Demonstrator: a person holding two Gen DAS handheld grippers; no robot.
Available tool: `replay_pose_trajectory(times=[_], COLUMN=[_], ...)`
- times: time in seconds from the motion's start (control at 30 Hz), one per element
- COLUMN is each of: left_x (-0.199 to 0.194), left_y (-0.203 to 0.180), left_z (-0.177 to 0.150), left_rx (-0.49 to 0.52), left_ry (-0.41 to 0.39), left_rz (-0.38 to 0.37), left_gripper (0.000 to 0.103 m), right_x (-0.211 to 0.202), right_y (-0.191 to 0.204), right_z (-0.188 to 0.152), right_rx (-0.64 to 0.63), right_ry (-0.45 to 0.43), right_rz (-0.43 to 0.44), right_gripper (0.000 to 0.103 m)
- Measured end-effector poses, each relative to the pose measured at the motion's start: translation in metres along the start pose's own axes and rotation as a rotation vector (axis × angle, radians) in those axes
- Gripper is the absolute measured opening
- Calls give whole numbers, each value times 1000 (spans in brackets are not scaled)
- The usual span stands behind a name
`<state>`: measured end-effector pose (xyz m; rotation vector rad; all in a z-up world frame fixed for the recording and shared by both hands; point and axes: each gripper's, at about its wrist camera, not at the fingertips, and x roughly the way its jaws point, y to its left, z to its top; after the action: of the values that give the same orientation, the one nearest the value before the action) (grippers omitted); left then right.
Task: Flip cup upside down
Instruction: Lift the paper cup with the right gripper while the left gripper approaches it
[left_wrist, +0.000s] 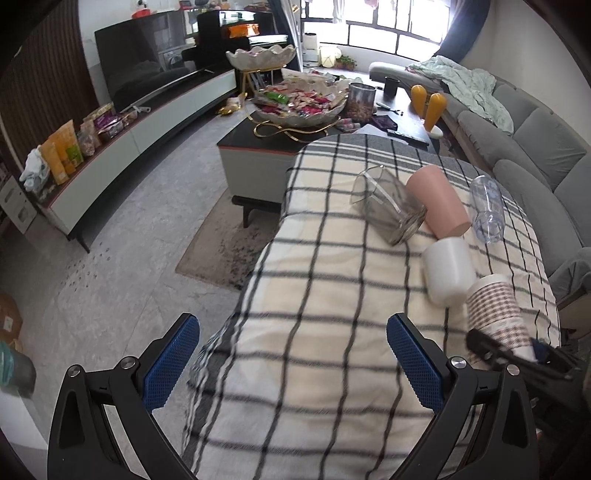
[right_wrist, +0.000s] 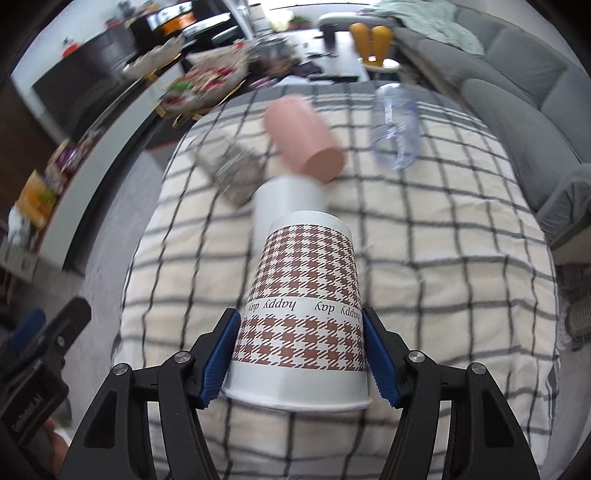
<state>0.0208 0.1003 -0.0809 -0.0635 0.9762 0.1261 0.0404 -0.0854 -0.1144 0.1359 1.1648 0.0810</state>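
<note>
My right gripper (right_wrist: 301, 350) is shut on a paper cup (right_wrist: 304, 295) with a brown houndstooth print, gripped near its rim, its closed bottom pointing away from the camera, above the checked cloth (right_wrist: 443, 277). The paper cup (left_wrist: 495, 310) and the right gripper (left_wrist: 524, 358) also show at the right in the left wrist view. My left gripper (left_wrist: 291, 365) is open and empty over the near part of the cloth (left_wrist: 314, 295). A white cup (left_wrist: 447, 269), a pink cup (left_wrist: 439, 199), a glass (left_wrist: 388, 206) and a clear plastic cup (left_wrist: 487, 206) lie on their sides on the cloth.
A coffee table (left_wrist: 258, 155) with snack bowls (left_wrist: 303, 99) stands beyond the cloth. A grey sofa (left_wrist: 535, 147) runs along the right. A TV (left_wrist: 147, 59) and low cabinet (left_wrist: 110, 166) line the left wall, with bare floor and a rug (left_wrist: 221, 243) between.
</note>
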Motion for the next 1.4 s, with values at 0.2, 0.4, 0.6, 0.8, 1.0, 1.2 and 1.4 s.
replay_pose_trajectory(times=[0.2, 0.4, 0.6, 0.8, 1.0, 1.2, 1.4], left_x=[4, 6, 4, -7, -10, 6, 48], left_y=[20, 25, 23, 13, -13, -62, -120], left_z=[-15, -25, -25, -21, -7, 16, 28], left_rx=[-23, -19, -22, 0, 30, 129, 237], left_ry=[40, 46, 47, 32, 65, 225, 550], left_rz=[-11, -6, -17, -36, -103, -158, -215], left_gripper=[103, 103, 103, 103, 103, 103, 103], right_x=[28, 43, 40, 16, -36, -76, -103], right_y=[12, 17, 16, 6, -27, -65, -96], right_z=[-19, -26, -27, -26, -20, -1, 29], right_rx=[28, 18, 26, 29, 93, 194, 265], right_ry=[69, 109, 111, 69, -45, -80, -74], right_rz=[-1, -17, -20, -9, -25, -120, -152], right_gripper=[65, 66, 76, 79, 84, 94, 94])
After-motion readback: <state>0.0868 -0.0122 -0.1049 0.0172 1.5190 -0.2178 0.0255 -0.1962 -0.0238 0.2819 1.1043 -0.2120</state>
